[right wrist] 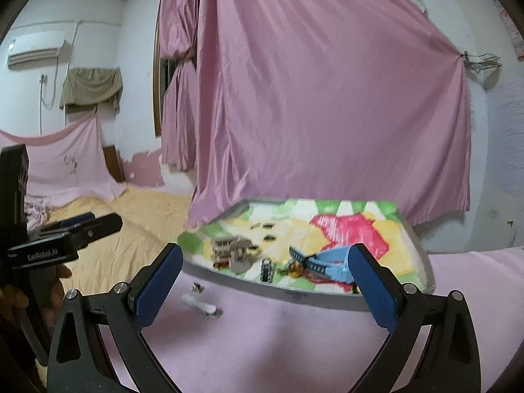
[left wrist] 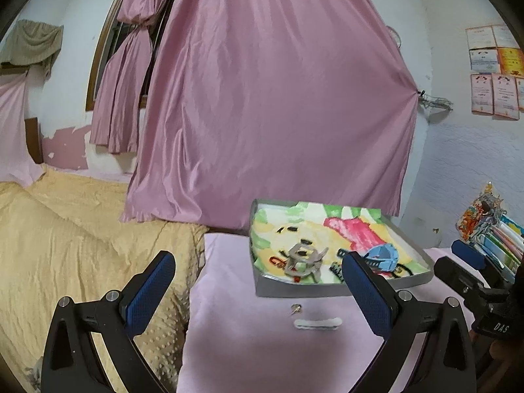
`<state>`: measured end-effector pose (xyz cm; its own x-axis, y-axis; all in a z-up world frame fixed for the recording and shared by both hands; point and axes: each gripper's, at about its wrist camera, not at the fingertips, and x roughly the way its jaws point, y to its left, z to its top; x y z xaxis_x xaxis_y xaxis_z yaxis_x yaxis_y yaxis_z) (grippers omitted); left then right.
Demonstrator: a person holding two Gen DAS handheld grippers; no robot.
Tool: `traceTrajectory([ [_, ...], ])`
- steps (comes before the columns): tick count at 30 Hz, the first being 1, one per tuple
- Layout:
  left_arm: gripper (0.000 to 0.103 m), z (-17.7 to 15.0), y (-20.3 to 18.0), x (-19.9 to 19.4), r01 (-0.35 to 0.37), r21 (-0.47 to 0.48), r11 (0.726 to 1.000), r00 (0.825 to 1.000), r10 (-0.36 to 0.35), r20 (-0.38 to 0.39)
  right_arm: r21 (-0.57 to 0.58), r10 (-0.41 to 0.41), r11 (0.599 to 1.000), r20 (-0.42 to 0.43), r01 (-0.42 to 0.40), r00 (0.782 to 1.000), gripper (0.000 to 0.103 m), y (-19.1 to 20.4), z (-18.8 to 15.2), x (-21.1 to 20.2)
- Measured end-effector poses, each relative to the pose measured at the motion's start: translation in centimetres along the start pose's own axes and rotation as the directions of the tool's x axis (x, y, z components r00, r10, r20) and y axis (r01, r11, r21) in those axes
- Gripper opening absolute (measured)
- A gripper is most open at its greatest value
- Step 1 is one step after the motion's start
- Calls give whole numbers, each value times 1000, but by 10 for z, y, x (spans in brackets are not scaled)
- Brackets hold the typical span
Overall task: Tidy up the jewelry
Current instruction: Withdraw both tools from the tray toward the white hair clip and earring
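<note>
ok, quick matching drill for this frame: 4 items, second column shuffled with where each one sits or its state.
Items:
1. blue strap
2. white clip
3. small stud
4. left gripper

Place/state:
A. open, holding nothing
B. inside the tray, right part
C. on the pink cloth, nearest the camera
D. on the cloth, between clip and tray

Pairs: 1-B, 2-C, 3-D, 4-A

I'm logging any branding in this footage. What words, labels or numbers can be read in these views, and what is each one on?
"GenRobot.AI": on the black body of the left gripper, seen from the right wrist view.
"DAS": on the black body of the right gripper, seen from the left wrist view; partly cut off.
Wall certificates: print too small to read.
Small mark on the grey tray front wall: blurred, unreadable.
</note>
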<state>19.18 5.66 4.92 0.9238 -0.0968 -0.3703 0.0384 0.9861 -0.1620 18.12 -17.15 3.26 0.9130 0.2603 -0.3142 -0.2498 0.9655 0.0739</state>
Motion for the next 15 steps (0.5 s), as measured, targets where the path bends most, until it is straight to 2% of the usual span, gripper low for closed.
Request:
traceTrajectory([
  [4, 102, -4, 5, 11, -10, 1, 1000, 999, 10, -48, 2, 34, 999, -99, -34, 995, 99, 1, -5, 19],
  [8, 102, -9, 9, 23, -24, 3, 1000, 994, 25, -109, -4, 64, 998, -198, -66, 978, 99, 2, -10, 39],
  [12, 102, -14, 13, 35, -33, 3, 999, 985, 33, -169, -14, 91, 995, -298, -100, 950, 99, 4, -15, 60],
  [15, 102, -18, 14, 42, -37, 5, 999, 977, 38, -211, -31, 110, 991, -381, -131, 918, 99, 7, -21, 74],
])
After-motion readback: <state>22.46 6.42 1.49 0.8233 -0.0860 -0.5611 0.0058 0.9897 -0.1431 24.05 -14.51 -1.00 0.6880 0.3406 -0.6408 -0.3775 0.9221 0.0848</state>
